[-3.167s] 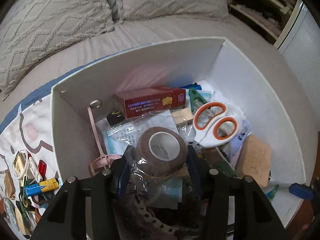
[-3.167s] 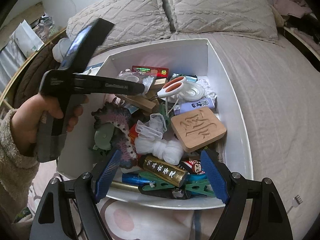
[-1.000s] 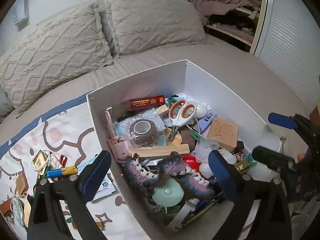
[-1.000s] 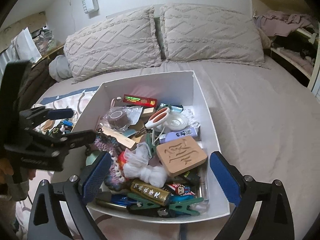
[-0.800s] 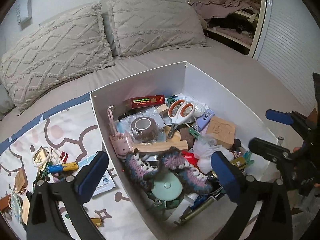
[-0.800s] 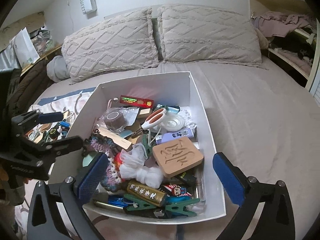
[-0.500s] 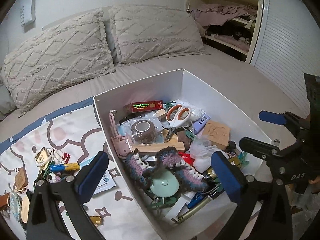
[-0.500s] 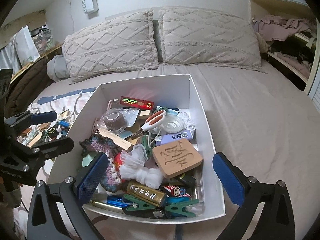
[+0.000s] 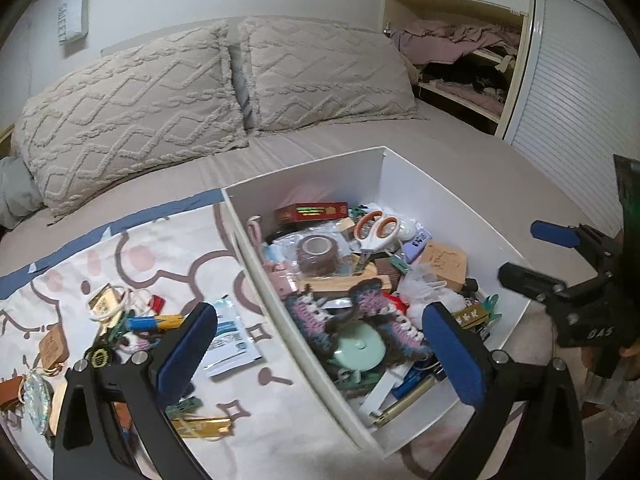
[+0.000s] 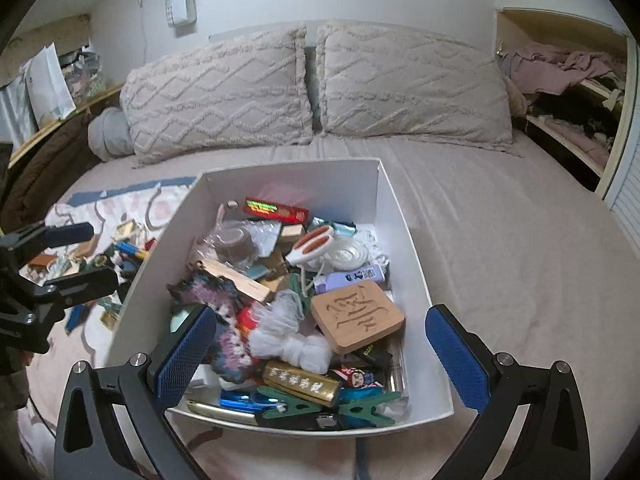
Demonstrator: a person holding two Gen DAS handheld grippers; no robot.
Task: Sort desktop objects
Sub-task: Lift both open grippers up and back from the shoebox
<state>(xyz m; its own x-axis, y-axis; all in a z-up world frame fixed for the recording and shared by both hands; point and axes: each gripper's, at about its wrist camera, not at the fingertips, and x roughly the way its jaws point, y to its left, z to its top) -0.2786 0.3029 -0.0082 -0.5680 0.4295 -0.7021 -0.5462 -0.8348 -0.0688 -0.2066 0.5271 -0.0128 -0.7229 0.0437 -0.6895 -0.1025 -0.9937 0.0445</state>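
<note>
Beige bedding and two textured cream pillows [image 10: 316, 88] fill the background; on the bed sits an open white cardboard box [image 10: 408, 232], crammed with small things, and to its left a patterned white cloth [image 9: 192, 248] carries a scatter of others. That split suggests the box is the collecting place and the cloth holds what is not yet sorted.

Both tools hover high and empty. The left gripper [image 9: 320, 350] has its blue-padded fingers [image 9: 186, 350] spread wide, straddling the box's near-left wall, nothing between them. The right gripper [image 10: 322, 354] is likewise spread wide above the box's near edge, gripping nothing.

Inside the box, orange-handled white scissors [image 10: 312, 246] lie on top towards the far side, a brown roll of tape in clear plastic [image 9: 317, 254] to their left, a carved square wooden block [image 10: 356, 320] near right, and a purple crocheted piece [image 9: 356, 312] near left.

On the cloth, a yellow-and-blue tube [image 9: 154, 322] lies among tags, near the left fingers and probably the easier next pick.
</note>
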